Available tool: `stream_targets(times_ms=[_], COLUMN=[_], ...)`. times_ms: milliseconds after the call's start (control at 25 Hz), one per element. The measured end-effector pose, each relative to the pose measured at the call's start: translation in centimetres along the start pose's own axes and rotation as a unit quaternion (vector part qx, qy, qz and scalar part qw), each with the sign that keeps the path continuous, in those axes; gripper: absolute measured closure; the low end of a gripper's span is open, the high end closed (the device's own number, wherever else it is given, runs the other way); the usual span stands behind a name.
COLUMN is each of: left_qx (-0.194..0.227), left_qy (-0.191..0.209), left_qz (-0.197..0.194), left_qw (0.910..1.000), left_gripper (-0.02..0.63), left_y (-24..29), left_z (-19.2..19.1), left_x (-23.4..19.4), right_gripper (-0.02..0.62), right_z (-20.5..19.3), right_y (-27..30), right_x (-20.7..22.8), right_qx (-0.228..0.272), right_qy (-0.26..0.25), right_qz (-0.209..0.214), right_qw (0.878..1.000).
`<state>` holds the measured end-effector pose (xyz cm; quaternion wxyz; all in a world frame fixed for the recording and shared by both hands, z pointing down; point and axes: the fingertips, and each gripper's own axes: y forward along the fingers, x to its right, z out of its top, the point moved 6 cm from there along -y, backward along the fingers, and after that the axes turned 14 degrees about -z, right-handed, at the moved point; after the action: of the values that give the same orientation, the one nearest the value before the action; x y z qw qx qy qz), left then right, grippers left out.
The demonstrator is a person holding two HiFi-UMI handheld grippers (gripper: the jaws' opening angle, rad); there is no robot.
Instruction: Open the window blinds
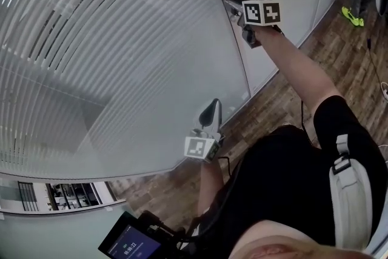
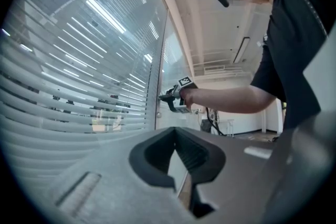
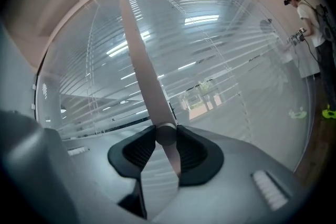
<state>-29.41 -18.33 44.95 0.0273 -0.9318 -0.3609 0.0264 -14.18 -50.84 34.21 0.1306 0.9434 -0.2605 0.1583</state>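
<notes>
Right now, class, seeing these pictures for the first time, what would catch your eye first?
The wide white slatted window blinds fill the head view's left. At the pale upright frame post, the right gripper is clamped on a small round grey knob. The left gripper hangs lower beside the blinds, holding nothing.

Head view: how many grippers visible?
2. Right gripper raised at the window frame, shut on the knob; left gripper lower by the blinds, holding nothing. None hidden.

Right tool [image 1: 232,3] high, jaws clamped, left tool [image 1: 211,108] low, closed
</notes>
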Motion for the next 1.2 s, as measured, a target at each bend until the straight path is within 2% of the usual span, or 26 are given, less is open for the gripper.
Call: stream_targets(times_ms=[240, 640, 680, 720, 760, 800, 840, 920, 1040, 1200], left_qx=[-0.005, -0.003, -0.003, -0.002, -0.002, -0.003, -0.004, -0.005, -0.006, -0.007], left_qy=[0.000, 0.009, 0.009, 0.009, 0.008, 0.007, 0.006, 0.004, 0.002, 0.001], left_qz=[0.001, -0.003, -0.002, 0.000, 0.002, 0.005, 0.007, 0.011, 0.011, 0.006], left_qw=[1.0000, 1.0000, 1.0000, 1.0000, 1.0000, 1.0000, 0.9999, 0.9999, 0.9999, 1.0000], left_gripper=[0.603, 0.603, 0.603, 0.603, 0.603, 0.603, 0.603, 0.603, 0.603, 0.603], left_y=[-0.1, 0.0, 0.1, 0.1, -0.1, -0.3, -0.5, -0.7, -0.7, -0.4], left_z=[-0.6, 0.5, 0.5, 0.5, 0.4, 0.4, 0.4, 0.4, 0.2, 0.0], left_x=[0.1, 0.0, -0.1, -0.1, 0.0, 0.0, 0.0, -0.1, 0.0, 0.3], right_gripper=[0.469, 0.466, 0.443, 0.375, 0.370, 0.359, 0.325, 0.314, 0.312, 0.351], right_z=[-0.5, -0.5, -0.4, -0.3, -0.1, -0.1, -0.1, 0.0, 0.3, -0.4], right_y=[-0.1, 0.0, 0.0, -0.1, -0.4, -0.8, -1.1, -1.8, -2.6, -2.1], right_x=[0.4, 0.1, 0.1, 0.0, 0.0, 0.0, -0.1, -0.8, -1.9, -2.6], right_qx=[0.003, 0.003, 0.005, 0.011, 0.020, 0.029, 0.036, 0.049, 0.070, 0.080], right_qy=[-0.020, -0.066, -0.083, -0.108, -0.145, -0.196, -0.256, -0.374, -0.514, -0.664], right_qz=[-0.005, -0.009, -0.004, -0.001, -0.003, -0.008, -0.016, -0.030, -0.046, -0.061], right_qw=[1.000, 0.998, 0.997, 0.994, 0.989, 0.980, 0.966, 0.926, 0.854, 0.741])
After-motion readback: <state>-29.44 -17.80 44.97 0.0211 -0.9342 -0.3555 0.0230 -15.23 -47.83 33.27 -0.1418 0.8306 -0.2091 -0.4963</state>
